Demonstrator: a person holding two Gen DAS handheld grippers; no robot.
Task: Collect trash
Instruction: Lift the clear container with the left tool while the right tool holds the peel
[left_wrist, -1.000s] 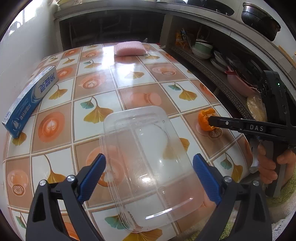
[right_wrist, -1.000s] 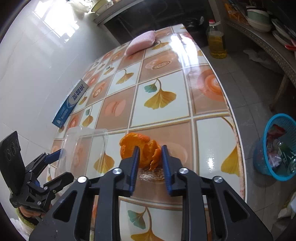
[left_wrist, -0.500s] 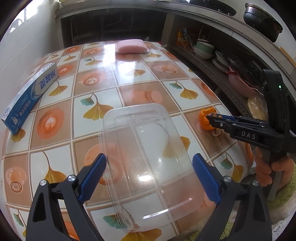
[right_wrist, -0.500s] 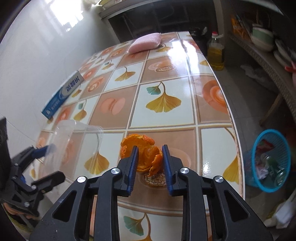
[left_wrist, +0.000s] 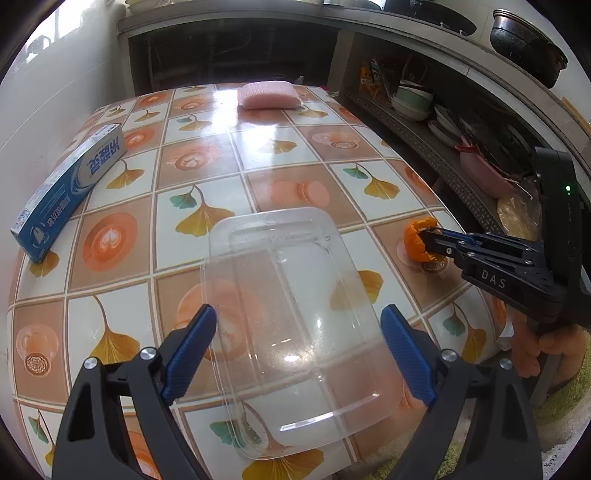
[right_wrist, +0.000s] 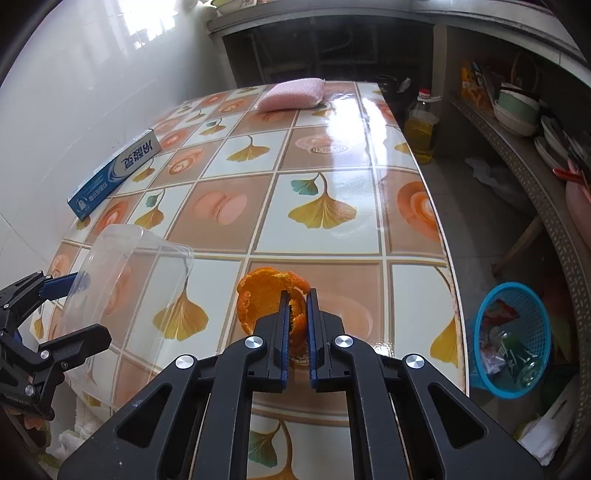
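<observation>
Your worktop (right_wrist: 332, 155) is a glossy tiled-pattern surface, ginkgo leaves and orange rounds, pushed against a white tiled wall (right_wrist: 74, 92) on your left. Dark open storage sits beyond the far end. On your right, a long shelf (left_wrist: 424, 144) holds stacked bowls and dishes. Concrete floor (right_wrist: 472, 206) on that side too.

Counts: one orange peel (right_wrist: 271, 295), one clear plastic container (left_wrist: 291, 325), one blue toothpaste box (right_wrist: 114, 171), one pink sponge (right_wrist: 291, 96), one oil bottle (right_wrist: 421, 125) on the floor, one blue basket (right_wrist: 517, 295) on the floor with trash already in it.

Your right claw (right_wrist: 295, 314) is pinched narrow on the orange peel, near the worktop's right edge; whether the peel is off the surface, can't tell. From the left camera you see the same claw (left_wrist: 424, 240) side-on, tips at the peel (left_wrist: 415, 240).

Your left claw (left_wrist: 299, 332) is spread wide, blue pads on either side of the clear container, which lies upside down at the near end. Pad contact with its walls: can't tell. The toothpaste box lies along the wall side; the sponge is at the far end.
</observation>
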